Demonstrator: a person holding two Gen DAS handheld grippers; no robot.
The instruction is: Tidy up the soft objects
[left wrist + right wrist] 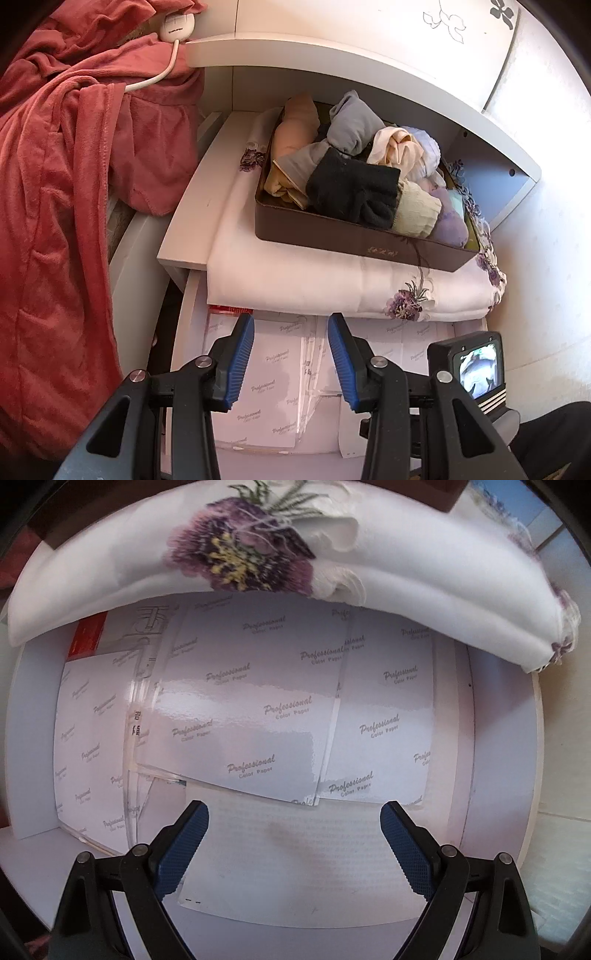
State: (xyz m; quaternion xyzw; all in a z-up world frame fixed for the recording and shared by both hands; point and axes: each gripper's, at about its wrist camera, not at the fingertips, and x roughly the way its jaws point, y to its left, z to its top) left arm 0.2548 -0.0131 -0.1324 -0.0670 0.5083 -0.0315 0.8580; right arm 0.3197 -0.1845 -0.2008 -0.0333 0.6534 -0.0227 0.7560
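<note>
A dark brown tray (280,230) heaped with rolled socks and other small soft items sits on a folded white cloth (295,277) printed with purple flowers, inside the open niche of a white cabinet (369,48). In the heap, a black sock (351,188) lies at the front beside a cream sock (417,214), with a grey roll (351,125) and a tan roll (295,129) behind them and a pale lilac piece (448,225) at the tray's right front corner. The folded cloth overhangs the shelf edge above an open drawer (491,775) lined with glossy sheets marked "Professional Color Paper" (258,709).

The left claw (291,358) hovers over that drawer, its blue-padded jaws partly apart and gripping nothing; only the printed sheets show between them. Part of the right claw's body, with a small lit screen (476,369), shows at the lower right of the left wrist view. The right claw (295,845) points down into the drawer with its jaws spread wide and empty, over a plain white sheet (295,860) lying on the glossy paper.

To the left of the cabinet, a coral-red fleece robe (55,184) hangs in folds, and a white corded controller (177,26) rests on it near the cabinet's top edge.
</note>
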